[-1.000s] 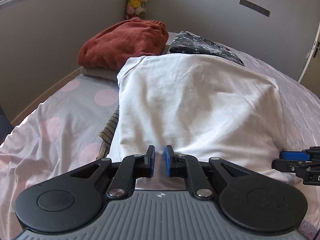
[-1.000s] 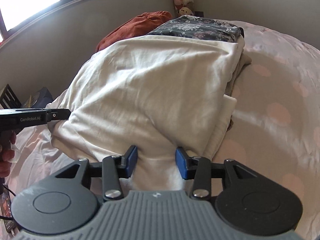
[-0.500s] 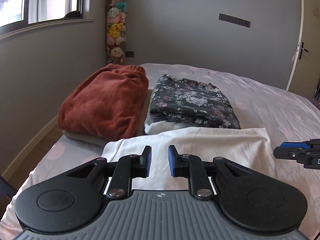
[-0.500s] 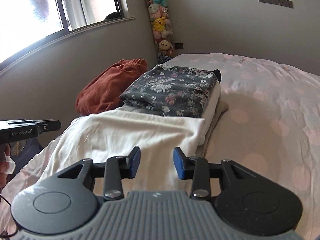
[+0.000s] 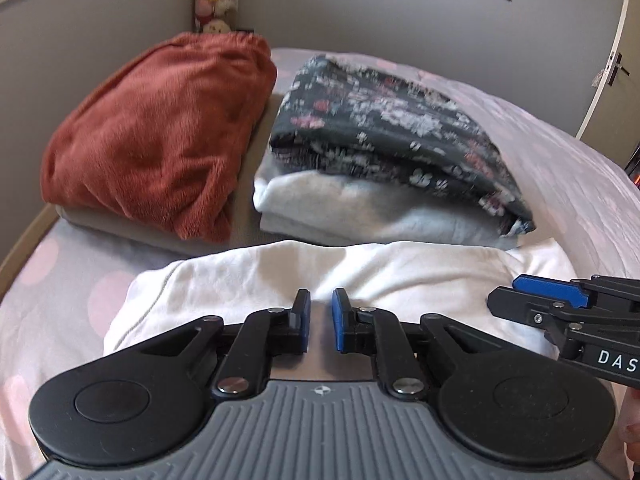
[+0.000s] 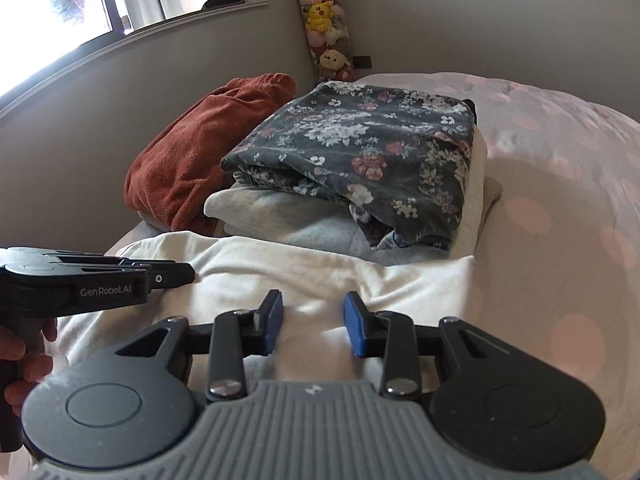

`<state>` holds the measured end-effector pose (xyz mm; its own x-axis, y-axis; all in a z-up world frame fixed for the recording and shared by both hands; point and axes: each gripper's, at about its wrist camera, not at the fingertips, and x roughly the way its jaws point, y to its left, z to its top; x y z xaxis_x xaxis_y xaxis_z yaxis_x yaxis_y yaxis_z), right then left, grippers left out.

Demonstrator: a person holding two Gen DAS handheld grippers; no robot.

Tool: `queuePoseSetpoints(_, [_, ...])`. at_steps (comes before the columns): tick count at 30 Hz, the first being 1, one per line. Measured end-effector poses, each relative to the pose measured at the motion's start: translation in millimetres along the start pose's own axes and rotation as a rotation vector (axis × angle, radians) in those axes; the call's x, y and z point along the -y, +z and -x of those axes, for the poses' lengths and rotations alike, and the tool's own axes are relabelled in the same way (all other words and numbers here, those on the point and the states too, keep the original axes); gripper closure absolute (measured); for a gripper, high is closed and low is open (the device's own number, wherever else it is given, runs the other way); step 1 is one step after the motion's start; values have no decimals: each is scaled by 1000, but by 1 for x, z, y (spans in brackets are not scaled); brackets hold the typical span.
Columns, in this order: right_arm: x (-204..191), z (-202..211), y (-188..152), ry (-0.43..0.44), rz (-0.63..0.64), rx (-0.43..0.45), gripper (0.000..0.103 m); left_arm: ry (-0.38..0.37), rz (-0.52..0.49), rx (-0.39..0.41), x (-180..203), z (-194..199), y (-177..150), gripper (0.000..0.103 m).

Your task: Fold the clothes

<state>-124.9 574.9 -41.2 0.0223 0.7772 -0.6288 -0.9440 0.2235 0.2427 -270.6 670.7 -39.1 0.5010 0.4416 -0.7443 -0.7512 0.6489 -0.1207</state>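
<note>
Item: white cotton garment (image 5: 360,276), long axis crosswise.
Left gripper (image 5: 320,320) and right gripper (image 6: 313,322) closing above it, pads gripping nothing.

A white garment (image 5: 360,272) is lying across a pale lilac bedsheet (image 6: 560,168) that is showing large, soft pink dots. A rust-red fleece bundle (image 5: 160,136) is resting on a flat taupe piece (image 5: 248,184). A dark charcoal fabric (image 6: 360,152) is displaying small white and pink-red flowers above a light grey folded garment (image 5: 360,212). Both the left gripper (image 5: 320,320) and the right gripper (image 6: 314,322) are showing black linkages, blue pads and ribbed grey bodies. The wall (image 5: 360,8) is appearing plain grey. Plush toys (image 6: 324,20) are showing yellow, pink and teal.
</note>
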Motion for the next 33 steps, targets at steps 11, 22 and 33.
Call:
queuePoseSetpoints(11, [7, 7, 5, 34, -26, -20, 66, 13, -29, 10, 4, 10, 5, 96])
queuePoseSetpoints(22, [-22, 82, -23, 60, 31, 7, 63, 18, -83, 62, 23, 89, -34, 89])
queuePoseSetpoints(33, [-19, 99, -33, 50, -43, -19, 52, 62, -22, 91, 28, 116, -47, 70])
